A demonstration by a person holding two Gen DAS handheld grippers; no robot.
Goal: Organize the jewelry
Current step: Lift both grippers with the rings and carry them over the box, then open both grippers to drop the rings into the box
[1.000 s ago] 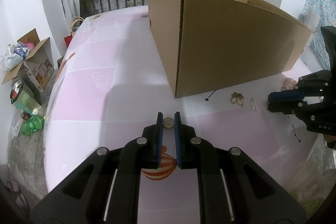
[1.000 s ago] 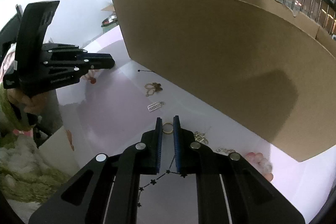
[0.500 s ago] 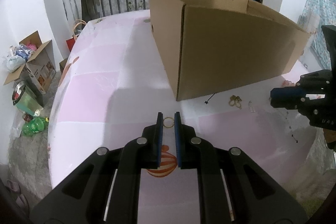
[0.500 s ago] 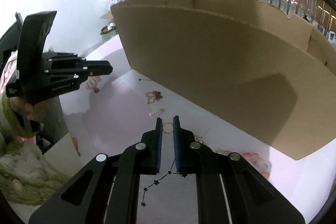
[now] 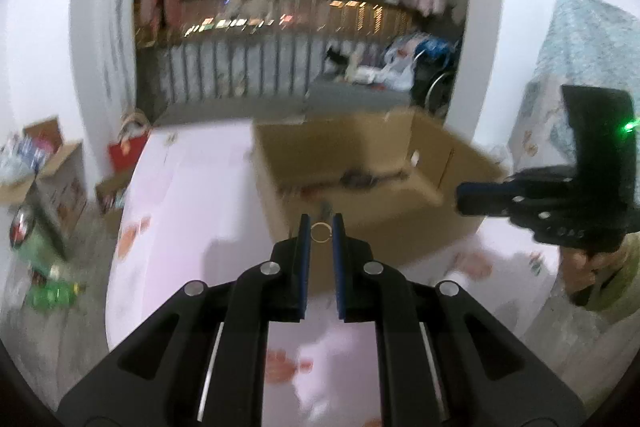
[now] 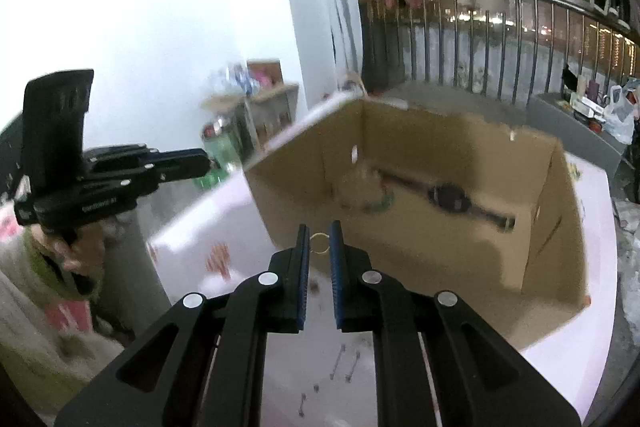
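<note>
A thin gold ring [image 5: 321,231] is pinched between the blue pads of the left tongs [image 5: 320,233], narrowly set, above the near wall of the open cardboard box [image 5: 360,183]; a second gold ring [image 6: 319,242] is gripped the same way by the right tongs [image 6: 319,241], held over the box's near rim; both are seen blurred. Inside the box a dark strap-like item [image 6: 452,197] is seen (possibly a watch); small pieces of jewelry [image 6: 344,363] are left on the pink table [image 6: 592,327] below.
</note>
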